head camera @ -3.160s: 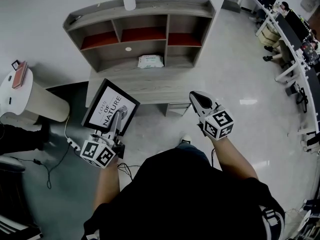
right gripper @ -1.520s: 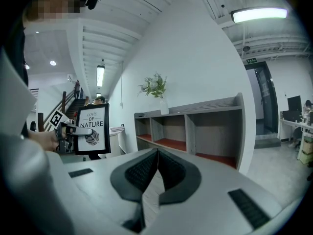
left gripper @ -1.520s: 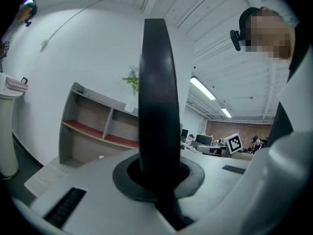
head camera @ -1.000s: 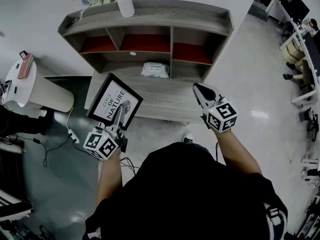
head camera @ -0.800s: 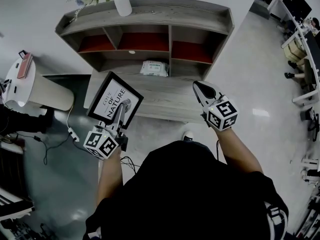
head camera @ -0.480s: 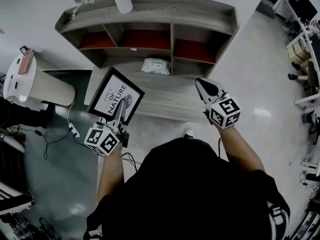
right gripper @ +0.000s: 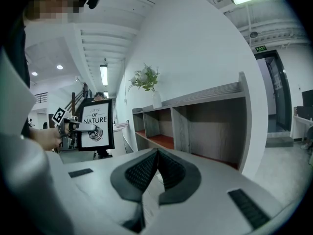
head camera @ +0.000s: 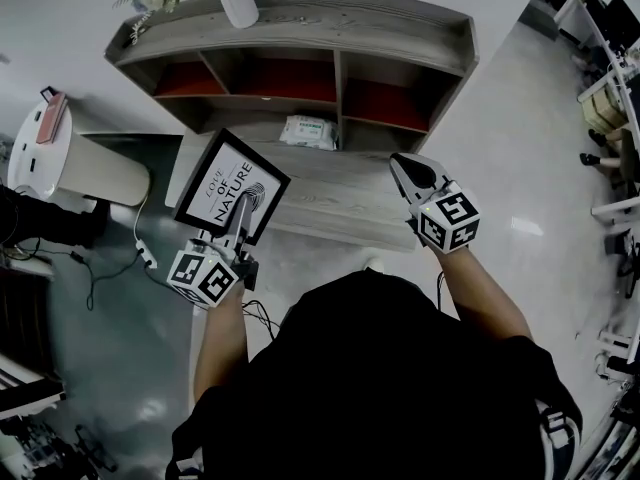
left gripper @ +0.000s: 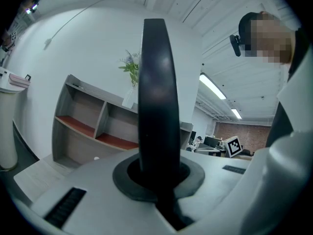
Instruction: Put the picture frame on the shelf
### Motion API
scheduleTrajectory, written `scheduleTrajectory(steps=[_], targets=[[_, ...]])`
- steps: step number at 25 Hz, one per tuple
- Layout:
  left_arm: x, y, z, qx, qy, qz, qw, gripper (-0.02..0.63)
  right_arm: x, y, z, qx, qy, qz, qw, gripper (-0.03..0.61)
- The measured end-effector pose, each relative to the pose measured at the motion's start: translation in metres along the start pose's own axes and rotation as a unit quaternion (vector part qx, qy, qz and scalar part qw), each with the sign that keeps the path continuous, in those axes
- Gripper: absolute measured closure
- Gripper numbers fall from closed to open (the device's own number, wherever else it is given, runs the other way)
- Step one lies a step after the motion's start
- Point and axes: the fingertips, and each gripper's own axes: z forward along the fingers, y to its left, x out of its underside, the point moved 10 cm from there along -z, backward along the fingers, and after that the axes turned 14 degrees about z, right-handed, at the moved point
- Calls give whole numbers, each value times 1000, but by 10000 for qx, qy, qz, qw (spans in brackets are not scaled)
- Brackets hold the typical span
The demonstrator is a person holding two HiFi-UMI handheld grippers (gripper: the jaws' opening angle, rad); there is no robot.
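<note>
The black picture frame (head camera: 232,186) with the print "LOVE OF NATURE" hangs in the air in front of the grey shelf unit (head camera: 300,43), left of its middle. My left gripper (head camera: 242,213) is shut on the frame's lower edge. In the left gripper view the frame (left gripper: 156,92) stands edge-on as a dark bar between the pads of my left gripper (left gripper: 157,173). My right gripper (head camera: 407,172) is shut with nothing in it, above the shelf's low ledge on the right. The right gripper view shows this gripper (right gripper: 157,153), the frame (right gripper: 95,124) at left and the shelf (right gripper: 195,126).
A pack of wipes (head camera: 308,131) lies on the shelf's lower board. A vase with flowers (head camera: 238,3) stands on the top board. Left of the shelf stands a white round stand (head camera: 75,163) bearing a pink item (head camera: 52,123). Cables (head camera: 110,268) lie on the floor.
The person has stepped closer to the shelf. The frame, still in my left gripper, has come slightly nearer the shelf's left side. The right gripper has kept its place.
</note>
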Motion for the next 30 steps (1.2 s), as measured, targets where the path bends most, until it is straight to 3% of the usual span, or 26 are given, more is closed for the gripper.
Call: scheduleTrajectory(steps=[30], targets=[[3,-51,37,-437,-130,-9,9990,584,-22,-59,-1,-430,226,-216,9986,565]])
